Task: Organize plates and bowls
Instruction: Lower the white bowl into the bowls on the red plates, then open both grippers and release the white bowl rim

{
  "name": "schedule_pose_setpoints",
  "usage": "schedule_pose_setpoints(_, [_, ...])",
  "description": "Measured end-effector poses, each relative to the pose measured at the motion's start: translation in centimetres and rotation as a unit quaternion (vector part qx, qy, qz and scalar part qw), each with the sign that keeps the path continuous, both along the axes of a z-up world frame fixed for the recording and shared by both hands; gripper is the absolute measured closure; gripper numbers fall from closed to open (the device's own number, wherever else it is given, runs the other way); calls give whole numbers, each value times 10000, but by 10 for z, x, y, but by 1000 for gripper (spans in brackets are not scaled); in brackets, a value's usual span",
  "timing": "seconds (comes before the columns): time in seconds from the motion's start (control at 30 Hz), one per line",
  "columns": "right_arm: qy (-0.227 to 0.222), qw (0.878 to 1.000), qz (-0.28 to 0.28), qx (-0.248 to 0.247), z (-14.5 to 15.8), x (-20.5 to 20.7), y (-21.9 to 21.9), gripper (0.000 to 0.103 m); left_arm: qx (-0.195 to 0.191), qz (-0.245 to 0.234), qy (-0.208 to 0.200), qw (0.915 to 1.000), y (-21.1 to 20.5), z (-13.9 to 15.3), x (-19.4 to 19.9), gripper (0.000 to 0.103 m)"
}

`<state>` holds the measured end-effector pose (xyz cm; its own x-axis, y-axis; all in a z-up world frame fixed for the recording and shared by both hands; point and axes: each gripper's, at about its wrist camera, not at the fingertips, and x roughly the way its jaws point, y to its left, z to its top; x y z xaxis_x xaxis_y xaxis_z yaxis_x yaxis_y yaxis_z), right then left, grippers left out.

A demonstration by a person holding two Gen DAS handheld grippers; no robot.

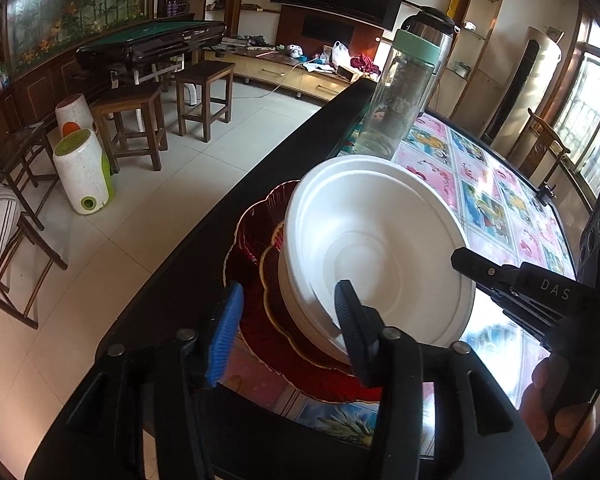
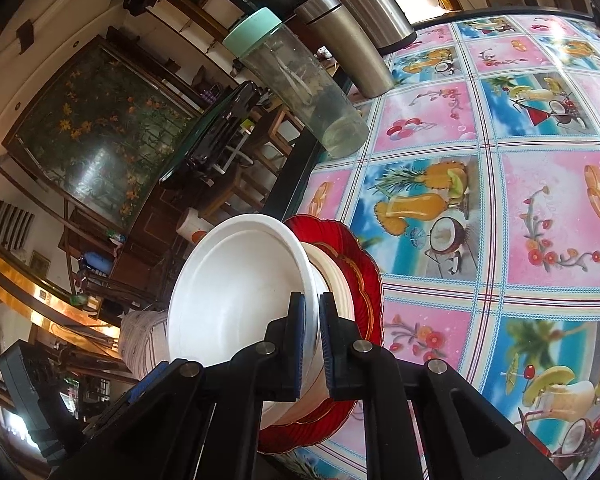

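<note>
From the left wrist camera, the left tool is wide open and holds nothing. One finger has a blue pad and sits over the red plates, while the other, black finger sits just at the near rim of the top white bowl. The white bowls are stacked one inside the other (I cannot tell how many). The stack stands on a small red plate with a gold wavy edge, and that plate lies on a bigger red plate. All of this sits near the dark edge of the bench, which has a bright cloth with fruit drink pictures. Behind the bowls stands a clear bottle with a green lid, and a steel flask is just behind it. The right tool comes in from the right, with a hand on its grip.

From the right wrist camera, the right tool is almost closed, and its two fingers pinch the rim of the top white bowl, one inside and one outside. The bowl looks tilted on the stack. The red plates lie under it on the bench, near its edge. The clear bottle and two steel flasks stand farther back
</note>
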<state>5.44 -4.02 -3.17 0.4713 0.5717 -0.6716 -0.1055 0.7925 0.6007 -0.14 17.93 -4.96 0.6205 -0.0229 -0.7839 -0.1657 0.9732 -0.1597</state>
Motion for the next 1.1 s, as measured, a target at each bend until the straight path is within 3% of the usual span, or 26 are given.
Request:
schedule_pose_setpoints(0.2, [36, 9998, 30, 217, 1, -1, -7, 92, 163, 176, -140, 9996, 6, 8, -7, 53])
schedule_pose_setpoints(0.4, [-347, 9982, -83, 491, 21, -9, -27, 91, 449, 412, -456, 9971, 10, 25, -15, 49])
schedule_pose_setpoints(0.5, [-636, 9964, -158, 536, 30, -14, -41, 75, 382, 470, -632, 9962, 13, 31, -20, 40])
schedule_pose_setpoints(0.53, [-711, 9959, -190, 524, 31, -16, -46, 65, 338, 481, -685, 9959, 13, 32, -22, 39])
schedule_pose_setpoints(0.67, [-865, 9942, -235, 588, 27, -18, -68, 58, 292, 402, -931, 9944, 4, 36, -29, 29])
schedule_pose_setpoints(0.8, [-1019, 9933, -363, 412, 23, -21, -91, 55, 711, 105, -1057, 9918, -22, 38, -31, 28])
schedule_pose_setpoints(0.93, [-1280, 9902, -489, 256, 22, -28, -112, 54, 1297, 186, -1359, 9820, -40, 47, -37, 26])
schedule_pose_setpoints(1.0, [-1459, 9882, -297, 368, 22, -34, -116, 54, 1447, 275, -1478, 9780, -44, 52, -41, 21])
schedule_pose_setpoints(1.1, [-1773, 9834, 76, 365, 29, -49, -105, 54, 1488, 308, -1622, 9750, -49, 56, -46, 20])
